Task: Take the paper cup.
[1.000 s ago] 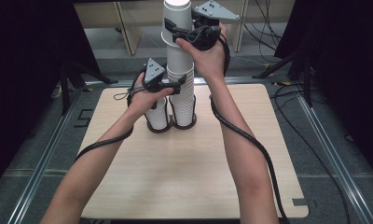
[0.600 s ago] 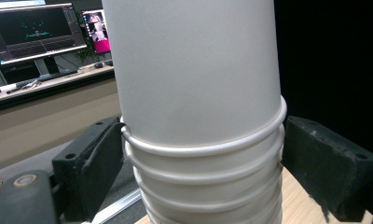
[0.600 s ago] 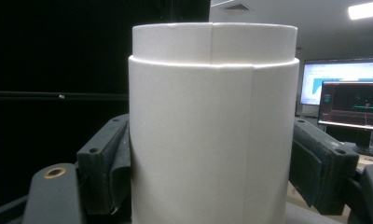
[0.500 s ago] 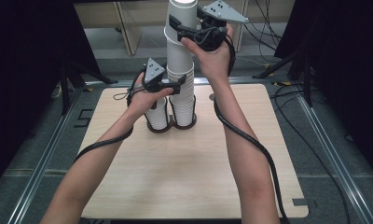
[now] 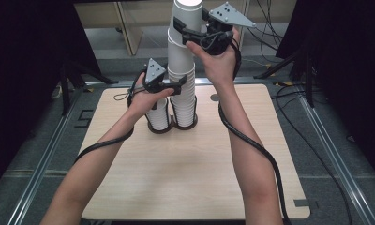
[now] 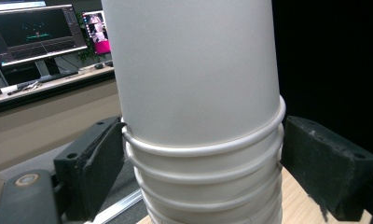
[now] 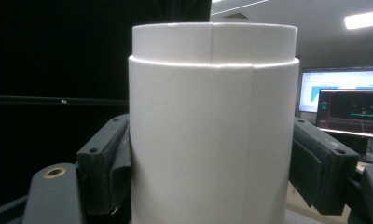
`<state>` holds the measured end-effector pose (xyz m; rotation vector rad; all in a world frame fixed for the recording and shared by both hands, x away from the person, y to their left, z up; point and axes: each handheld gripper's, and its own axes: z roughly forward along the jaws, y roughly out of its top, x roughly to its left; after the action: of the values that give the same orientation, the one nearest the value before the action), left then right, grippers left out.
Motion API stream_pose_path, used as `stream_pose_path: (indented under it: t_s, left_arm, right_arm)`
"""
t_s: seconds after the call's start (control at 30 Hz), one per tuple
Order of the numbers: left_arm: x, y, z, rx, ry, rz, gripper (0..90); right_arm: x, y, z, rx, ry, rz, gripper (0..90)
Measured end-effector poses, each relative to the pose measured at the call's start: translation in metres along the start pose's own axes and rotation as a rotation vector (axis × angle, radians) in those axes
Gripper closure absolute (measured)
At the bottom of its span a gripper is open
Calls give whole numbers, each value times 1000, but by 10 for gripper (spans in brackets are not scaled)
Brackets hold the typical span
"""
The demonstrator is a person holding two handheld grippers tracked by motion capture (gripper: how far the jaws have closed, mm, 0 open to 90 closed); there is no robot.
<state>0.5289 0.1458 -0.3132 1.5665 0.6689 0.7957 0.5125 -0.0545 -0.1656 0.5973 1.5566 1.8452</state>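
High view: wooden table (image 5: 185, 183) in a dark-curtained room, each hand-held gripper clamped on stacked cups (image 5: 183, 89).

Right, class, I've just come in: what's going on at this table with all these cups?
A person works two hand-held grippers on a tall stack of upturned white paper cups on a wooden table. The left gripper braces the stack low down; the right gripper clasps the top cups, raised above the rest. A shorter stack stands alongside.
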Motion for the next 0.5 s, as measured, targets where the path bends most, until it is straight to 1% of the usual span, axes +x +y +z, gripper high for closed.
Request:
stream_pose_path:
  t_s: [0.07,0.17,0.3,0.37,0.4,0.43,0.5]
  left_arm:
    - [0,0,0,0,0,0,133]
    - [0,0,-1,4,-3,1,134]
    - [0,0,-1,4,-2,2,136]
    - [0,0,-1,4,-2,2,137]
    - [0,0,-1,3,-1,3,137]
    - [0,0,-1,5,-2,4,137]
    - [1,0,-2,10,0,10,138]
  right_arm:
    - [2,1,-3,-5,0,5,229]
    - [4,3,-9,-10,-8,-24,229]
    - [5,2,-16,-9,-7,-18,229]
    - [4,1,-19,-2,-7,-23,230]
    - [5,0,-20,1,-6,-12,230]
    - [5,-1,-22,1,-9,-21,229]
    - [5,-4,-25,5,-14,-19,230]
